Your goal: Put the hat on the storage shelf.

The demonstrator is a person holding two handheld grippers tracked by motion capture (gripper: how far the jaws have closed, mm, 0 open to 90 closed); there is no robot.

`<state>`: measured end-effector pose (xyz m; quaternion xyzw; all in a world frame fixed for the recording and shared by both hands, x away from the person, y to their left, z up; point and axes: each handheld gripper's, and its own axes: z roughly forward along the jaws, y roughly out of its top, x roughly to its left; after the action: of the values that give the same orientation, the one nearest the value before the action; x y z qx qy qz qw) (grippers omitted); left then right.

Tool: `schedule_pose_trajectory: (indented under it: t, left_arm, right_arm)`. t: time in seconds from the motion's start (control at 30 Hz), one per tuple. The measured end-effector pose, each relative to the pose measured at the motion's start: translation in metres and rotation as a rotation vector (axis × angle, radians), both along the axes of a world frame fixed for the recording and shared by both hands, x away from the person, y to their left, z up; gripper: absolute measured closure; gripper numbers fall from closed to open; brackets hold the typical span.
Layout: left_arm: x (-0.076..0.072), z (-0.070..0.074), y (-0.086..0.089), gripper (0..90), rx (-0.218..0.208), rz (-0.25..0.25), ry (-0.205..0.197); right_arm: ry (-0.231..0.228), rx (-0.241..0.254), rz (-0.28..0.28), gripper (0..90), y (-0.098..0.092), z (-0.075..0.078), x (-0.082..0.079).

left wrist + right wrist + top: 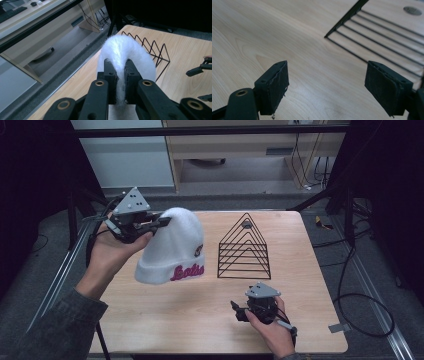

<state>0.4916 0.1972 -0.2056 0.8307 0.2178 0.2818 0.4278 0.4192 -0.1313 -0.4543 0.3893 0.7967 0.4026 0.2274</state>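
White beanie [170, 247] pinched in left hand-held gripper [159, 223], lifted beside wire rack [244, 249]

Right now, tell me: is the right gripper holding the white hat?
No, the right gripper stands open over bare table; the left gripper pinches the hat.

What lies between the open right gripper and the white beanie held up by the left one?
Bare wooden table. In the high view nothing stands between the right gripper and the white beanie; the black wire rack stands off to the side.
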Motion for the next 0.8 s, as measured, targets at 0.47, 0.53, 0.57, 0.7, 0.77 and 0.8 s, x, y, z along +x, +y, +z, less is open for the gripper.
schedule_pose_trajectory:
  t: [0.47,0.53,0.57,0.7,0.77,0.8]
  left_arm:
    - [0.006,0.029,-0.027,83.5,-0.014,-0.028,-0.047]
    - [0.006,0.033,-0.030,83.4,-0.020,-0.034,-0.056]
    - [0.006,0.035,-0.032,83.5,-0.026,-0.038,-0.060]
    - [0.005,0.041,-0.039,83.5,-0.037,-0.053,-0.074]
    - [0.005,0.043,-0.044,83.5,-0.045,-0.059,-0.082]
    - [0.004,0.044,-0.046,83.5,-0.046,-0.065,-0.086]
  right_arm:
    - [-0.094,-0.029,0.039,26.5,-0.010,0.062,0.008]
    - [-0.099,-0.033,0.047,27.3,-0.010,0.067,0.008]
    - [-0.108,-0.032,0.057,27.7,-0.010,0.071,0.008]
    - [-0.124,-0.039,0.061,28.1,-0.011,0.079,0.008]
    - [-0.155,-0.066,0.057,28.2,-0.008,0.085,0.008]
    - [-0.163,-0.069,0.061,28.2,-0.007,0.086,0.008]
